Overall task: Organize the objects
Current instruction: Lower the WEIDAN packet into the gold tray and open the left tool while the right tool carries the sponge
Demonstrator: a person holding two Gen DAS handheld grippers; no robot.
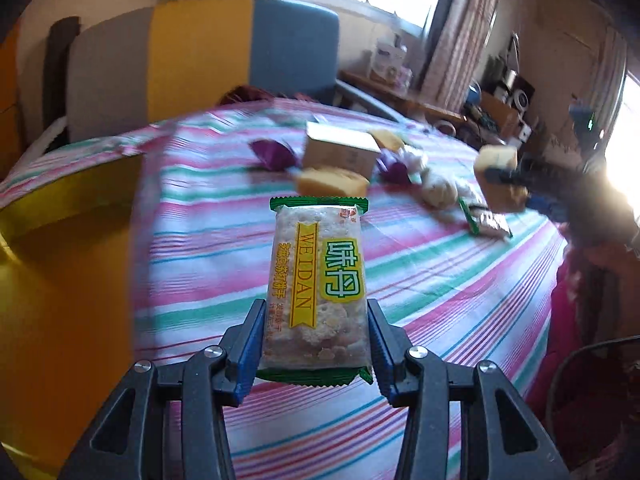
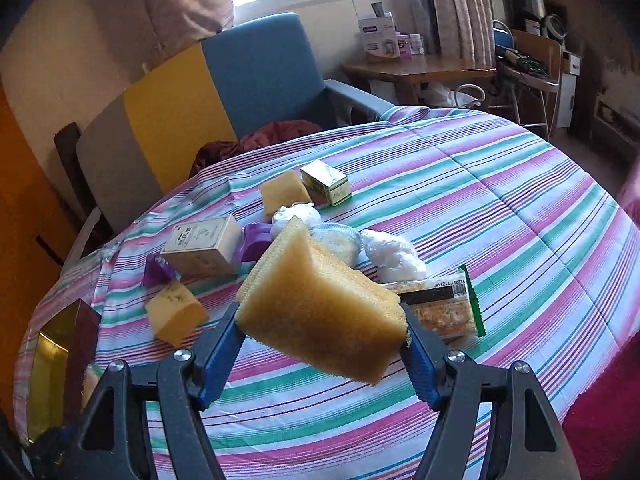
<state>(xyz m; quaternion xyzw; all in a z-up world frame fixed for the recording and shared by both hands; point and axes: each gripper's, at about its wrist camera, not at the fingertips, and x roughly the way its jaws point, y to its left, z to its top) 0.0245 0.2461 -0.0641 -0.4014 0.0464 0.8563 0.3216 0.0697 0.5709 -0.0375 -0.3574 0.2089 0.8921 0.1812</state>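
My left gripper [image 1: 316,312] is shut on a green-edged cracker packet [image 1: 316,264]. It holds the packet upright by its lower end, above the striped tablecloth [image 1: 420,280]. My right gripper [image 2: 320,320] is shut on a yellow sponge block [image 2: 316,288], tilted and lifted off the cloth. In the left wrist view that sponge [image 1: 496,160] and the right gripper [image 1: 516,178] hang blurred at the right. A gold open box [image 1: 60,280] stands at the table's left edge, and its corner [image 2: 52,360] shows in the right wrist view.
Mid-table lie a cardboard box [image 2: 204,246], a small green-gold box [image 2: 326,186], two loose sponge pieces [image 2: 176,312] [image 2: 284,192], purple wrappers [image 2: 160,270], white bags [image 2: 394,258] and a second cracker packet [image 2: 444,304]. A yellow and blue armchair [image 2: 240,88] stands behind the table.
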